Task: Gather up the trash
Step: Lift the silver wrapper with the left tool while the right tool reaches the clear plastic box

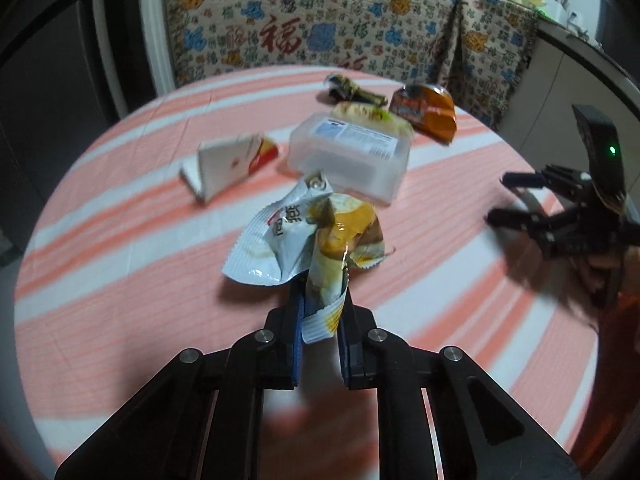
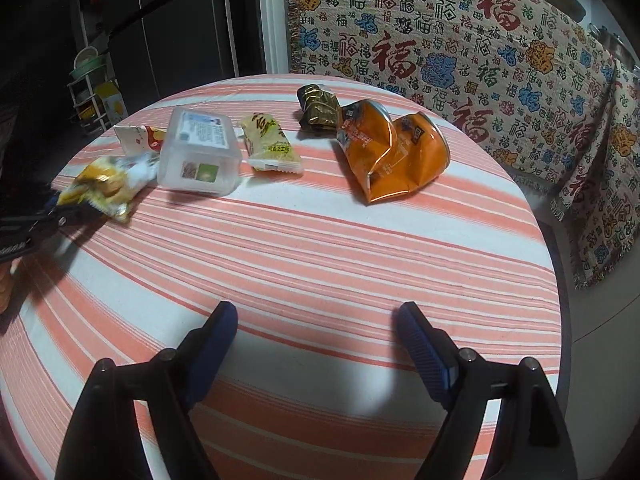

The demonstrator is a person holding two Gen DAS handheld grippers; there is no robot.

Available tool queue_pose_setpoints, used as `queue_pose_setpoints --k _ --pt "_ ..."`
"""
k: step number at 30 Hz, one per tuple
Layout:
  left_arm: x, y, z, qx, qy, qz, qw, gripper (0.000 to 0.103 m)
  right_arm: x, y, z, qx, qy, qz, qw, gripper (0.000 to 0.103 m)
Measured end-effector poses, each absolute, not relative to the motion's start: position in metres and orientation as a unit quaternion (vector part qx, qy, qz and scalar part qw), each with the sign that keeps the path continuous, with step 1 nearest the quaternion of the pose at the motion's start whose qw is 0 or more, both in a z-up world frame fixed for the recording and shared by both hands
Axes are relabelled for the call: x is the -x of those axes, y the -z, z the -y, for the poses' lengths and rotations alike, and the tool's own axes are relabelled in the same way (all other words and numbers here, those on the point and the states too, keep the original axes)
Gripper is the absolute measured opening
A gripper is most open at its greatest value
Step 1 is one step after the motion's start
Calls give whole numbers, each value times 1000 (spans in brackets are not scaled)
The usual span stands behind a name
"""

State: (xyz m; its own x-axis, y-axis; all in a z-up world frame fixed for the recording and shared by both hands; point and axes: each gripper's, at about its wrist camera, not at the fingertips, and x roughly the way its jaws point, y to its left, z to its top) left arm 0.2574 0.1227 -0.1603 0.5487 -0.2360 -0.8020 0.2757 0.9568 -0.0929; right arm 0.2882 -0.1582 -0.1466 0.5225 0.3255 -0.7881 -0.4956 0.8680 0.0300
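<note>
While the left gripper (image 1: 322,304) has its jaws pinched on one crumpled yellow-and-silver snack wrapper (image 1: 320,236), lifted clear above the round bench (image 2: 320,240) with its orange-and-white striped cloth, the right gripper (image 2: 316,320) hangs over bare cloth with its jaws spread wide and nothing between them.

Five more pieces of trash lie on the bench, all toward its far side:
- one clear plastic box (image 2: 198,152) with a printed label on top — what it holds, if anything, cannot be made out through the cloudy walls;
- one white-and-red carton (image 1: 230,164), folded flat into a wedge, just left of the box in the left wrist view;
- one pale yellow-green sealed packet (image 2: 270,146), just beside the box on its other side;
- one crushed orange bag (image 2: 392,152) with a foil lining, near the far right edge;
- one crumpled dark gold wrapper (image 2: 318,110), touching the orange bag's far corner.

Seen from the right wrist, the held wrapper sits at the left edge of the bench, close to the carton and the box.

Behind the bench hangs one patterned blanket (image 2: 460,48) printed with red, blue and yellow characters.
</note>
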Motion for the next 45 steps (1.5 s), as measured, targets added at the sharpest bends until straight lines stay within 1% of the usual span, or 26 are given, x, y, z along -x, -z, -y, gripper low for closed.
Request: queue_pose_setpoints --k 1,2,3,4,5,6,7,13,17,19,21,23,26,28,31,34,35,36,37,39,45 --pt "-253 162 -126 -16 143 -461 875 16 -289 146 157 99 -236 -428 867 85" --pt "-251 164 -129 -11 138 -469 872 22 -288 146 158 99 -237 -427 867 85" --pt "-250 165 -133 -8 127 -470 873 38 -288 146 159 100 -238 -427 866 85" --pt "-250 165 -135 -4 123 -466 876 50 -288 146 158 100 -238 -427 866 85" --pt "-252 164 -136 1 118 -463 879 77 -287 146 158 100 -239 -427 866 85" --pt "-254 163 -136 6 113 -455 883 94 -287 146 159 100 -239 -427 866 85" --pt "-256 161 -135 9 112 -448 887 99 -286 146 159 100 -239 -427 866 85" --pt "-279 159 -111 -32 120 -426 896 100 -286 146 158 100 -239 -427 867 85" --pt "-298 171 -99 -66 107 -433 893 100 -286 146 158 100 -239 -427 866 85" --pt "-302 176 -101 -49 100 -448 887 92 -287 146 158 99 -239 -427 866 85" --pt "-300 173 -112 -22 84 -442 893 75 -287 146 158 99 -239 -427 866 85" --pt "-297 170 -131 23 56 -444 894 71 -287 146 158 100 -239 -427 866 86" --pt "-289 170 -158 58 5 -445 893 74 -284 146 157 103 -239 -426 866 85" --pt "-287 170 -167 74 5 -446 892 75 -281 146 153 106 -249 -425 864 85" --pt "-288 173 -158 56 6 -450 891 84 -276 146 136 119 -279 -421 855 86" --pt "-288 181 -136 -7 -10 -453 891 99 -277 144 111 129 -295 -413 852 86" --pt "-289 182 -138 -3 -21 -455 890 103 -278 144 103 132 -300 -412 850 86" --pt "-289 183 -143 13 -19 -458 889 103 -281 143 96 135 -304 -411 849 87" --pt "-290 183 -146 13 -21 -458 888 103 -286 143 87 138 -309 -411 847 90" --pt "-291 183 -148 11 -21 -458 889 103 -297 143 75 138 -312 -413 845 94" --pt "-290 183 -148 11 -19 -456 890 103 -322 143 36 150 -331 -408 837 94"
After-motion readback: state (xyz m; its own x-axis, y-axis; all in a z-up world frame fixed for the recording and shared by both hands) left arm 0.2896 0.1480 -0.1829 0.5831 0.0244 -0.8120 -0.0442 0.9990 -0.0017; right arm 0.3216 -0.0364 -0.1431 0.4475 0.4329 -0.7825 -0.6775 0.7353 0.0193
